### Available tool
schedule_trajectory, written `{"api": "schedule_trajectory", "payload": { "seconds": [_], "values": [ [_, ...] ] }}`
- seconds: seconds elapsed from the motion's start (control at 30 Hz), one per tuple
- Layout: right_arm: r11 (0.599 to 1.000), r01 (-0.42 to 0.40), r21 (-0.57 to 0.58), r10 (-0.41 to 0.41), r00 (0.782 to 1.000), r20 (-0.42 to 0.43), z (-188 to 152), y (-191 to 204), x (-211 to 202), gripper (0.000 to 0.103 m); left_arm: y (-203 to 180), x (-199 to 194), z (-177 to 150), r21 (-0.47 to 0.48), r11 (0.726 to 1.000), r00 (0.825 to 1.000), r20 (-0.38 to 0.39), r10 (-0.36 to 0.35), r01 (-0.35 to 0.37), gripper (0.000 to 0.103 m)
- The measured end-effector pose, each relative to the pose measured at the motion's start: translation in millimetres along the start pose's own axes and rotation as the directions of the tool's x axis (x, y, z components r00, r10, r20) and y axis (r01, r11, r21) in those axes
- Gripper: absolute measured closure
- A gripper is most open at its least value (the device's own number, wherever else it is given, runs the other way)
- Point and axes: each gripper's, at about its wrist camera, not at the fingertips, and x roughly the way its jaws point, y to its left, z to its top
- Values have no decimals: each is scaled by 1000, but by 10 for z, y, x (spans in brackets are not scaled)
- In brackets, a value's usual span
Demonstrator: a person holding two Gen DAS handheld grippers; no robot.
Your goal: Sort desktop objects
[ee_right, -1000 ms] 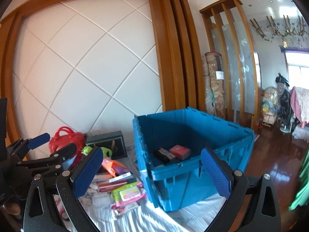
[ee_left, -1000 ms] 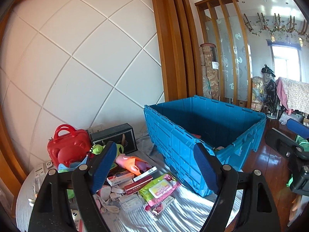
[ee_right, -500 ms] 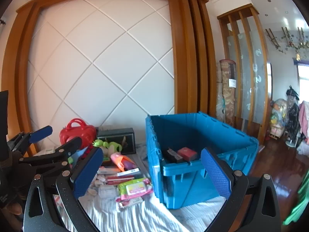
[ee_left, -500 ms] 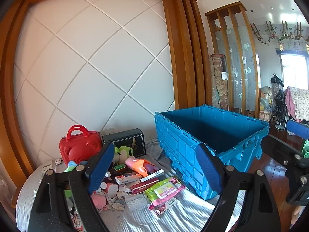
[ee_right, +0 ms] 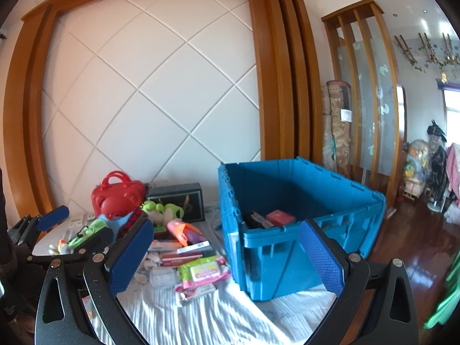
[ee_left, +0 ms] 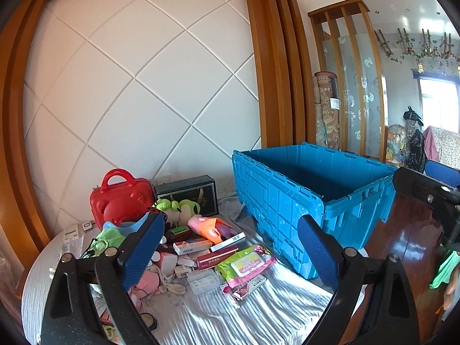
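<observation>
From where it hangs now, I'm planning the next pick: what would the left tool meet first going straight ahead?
Probably the blue crate's near left wall; the left tool is open and empty. Depth is unclear.

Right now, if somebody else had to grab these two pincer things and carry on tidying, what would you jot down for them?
Left gripper: open, holding nothing, raised above the pile.
Right gripper: open, holding nothing, facing the blue crate.
Done: a pink box and a dark packet already lie inside the crate.
Left: the heap beside the crate on the white cloth, including the wet wipes pack, red-and-white boxes, orange-pink toy, green plush, red case and black box.
Likely next: the wipes pack, nearest the crate.
</observation>
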Motion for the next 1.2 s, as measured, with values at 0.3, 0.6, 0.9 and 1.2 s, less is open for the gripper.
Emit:
{"api": "schedule_trajectory", "payload": {
  "seconds": [0.3,0.6,0.9,1.2],
  "values": [
    [997,-68,-23,68,998,7,25,230,45,0,268,-145,8,-6,998,998,12,68,-68,8],
    [994,-106,-31,107,994,29,64,352,36,0,396,-298,109,-4,991,990,51,130,-130,8],
    [992,-121,-37,122,992,28,78,358,60,0,315,-296,104,38,990,989,79,129,-132,8],
    [996,-87,-15,88,996,32,79,236,83,0,300,-290,188,14,989,983,109,146,-149,8]
  ]
}}
